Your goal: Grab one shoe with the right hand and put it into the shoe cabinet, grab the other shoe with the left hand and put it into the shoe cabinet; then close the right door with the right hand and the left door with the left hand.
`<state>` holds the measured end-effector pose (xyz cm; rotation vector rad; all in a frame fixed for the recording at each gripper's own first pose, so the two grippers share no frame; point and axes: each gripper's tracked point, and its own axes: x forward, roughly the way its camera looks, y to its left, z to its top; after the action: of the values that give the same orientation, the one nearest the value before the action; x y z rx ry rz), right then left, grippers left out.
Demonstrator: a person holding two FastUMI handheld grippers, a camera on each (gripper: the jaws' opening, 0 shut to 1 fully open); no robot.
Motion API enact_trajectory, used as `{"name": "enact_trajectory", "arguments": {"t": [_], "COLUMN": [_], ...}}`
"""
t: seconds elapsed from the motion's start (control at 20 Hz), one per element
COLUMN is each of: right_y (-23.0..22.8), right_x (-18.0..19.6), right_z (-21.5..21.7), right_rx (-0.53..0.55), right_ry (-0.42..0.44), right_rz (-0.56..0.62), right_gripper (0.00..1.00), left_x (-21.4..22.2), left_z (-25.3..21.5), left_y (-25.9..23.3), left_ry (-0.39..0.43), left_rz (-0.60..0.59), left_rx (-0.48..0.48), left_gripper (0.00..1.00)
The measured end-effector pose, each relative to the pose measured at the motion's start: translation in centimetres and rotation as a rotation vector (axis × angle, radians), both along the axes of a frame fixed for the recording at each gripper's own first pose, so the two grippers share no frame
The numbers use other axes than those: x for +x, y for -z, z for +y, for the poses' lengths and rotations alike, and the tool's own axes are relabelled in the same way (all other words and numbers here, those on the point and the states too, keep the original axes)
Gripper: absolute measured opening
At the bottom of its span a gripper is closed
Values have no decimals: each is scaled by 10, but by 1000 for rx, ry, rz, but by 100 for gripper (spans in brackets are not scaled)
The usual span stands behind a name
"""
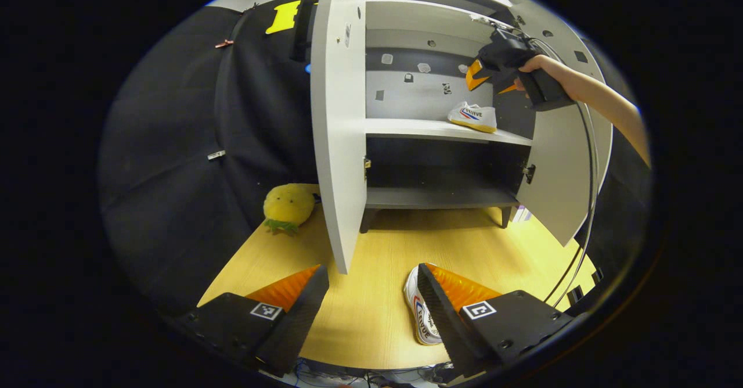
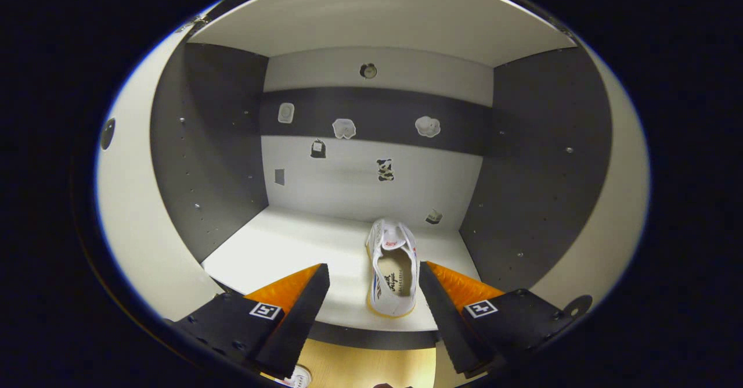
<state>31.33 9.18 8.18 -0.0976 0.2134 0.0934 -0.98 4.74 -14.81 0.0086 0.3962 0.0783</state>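
Observation:
One white sneaker (image 2: pixel 392 272) rests on the white upper shelf (image 2: pixel 290 248) of the shoe cabinet, heel toward the camera. My right gripper (image 2: pixel 374 277) hangs open just in front of it, the shoe free between the fingers. The left gripper view shows that sneaker (image 1: pixel 473 116) on the shelf with the right gripper (image 1: pixel 487 74) in a hand above it. The second white sneaker (image 1: pixel 419 312) lies on the wooden floor beside the right finger of my open left gripper (image 1: pixel 371 280). Both cabinet doors, left door (image 1: pixel 339 121) and right door (image 1: pixel 560 167), stand open.
A yellow plush toy (image 1: pixel 288 206) lies on the floor left of the cabinet. The lower dark shelf (image 1: pixel 435 196) holds nothing. A cable (image 1: pixel 589 190) trails down from the right gripper past the right door. Black cloth walls the left side.

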Motion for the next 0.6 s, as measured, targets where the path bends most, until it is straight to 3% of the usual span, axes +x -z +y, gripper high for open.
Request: {"name": "enact_trajectory", "arguments": {"t": [0.35, 0.6], "right_y": [42, 107], "right_x": [-110, -181], "right_z": [-11, -28], "right_rx": [6, 40], "right_ry": [-14, 2], "right_rz": [-146, -119], "right_gripper": [98, 98], "left_x": [11, 14], "left_z": [-11, -32], "left_y": [31, 76], "left_ry": [89, 189], "left_rz": [33, 98], "left_rx": [-30, 5], "left_gripper": [96, 97]}}
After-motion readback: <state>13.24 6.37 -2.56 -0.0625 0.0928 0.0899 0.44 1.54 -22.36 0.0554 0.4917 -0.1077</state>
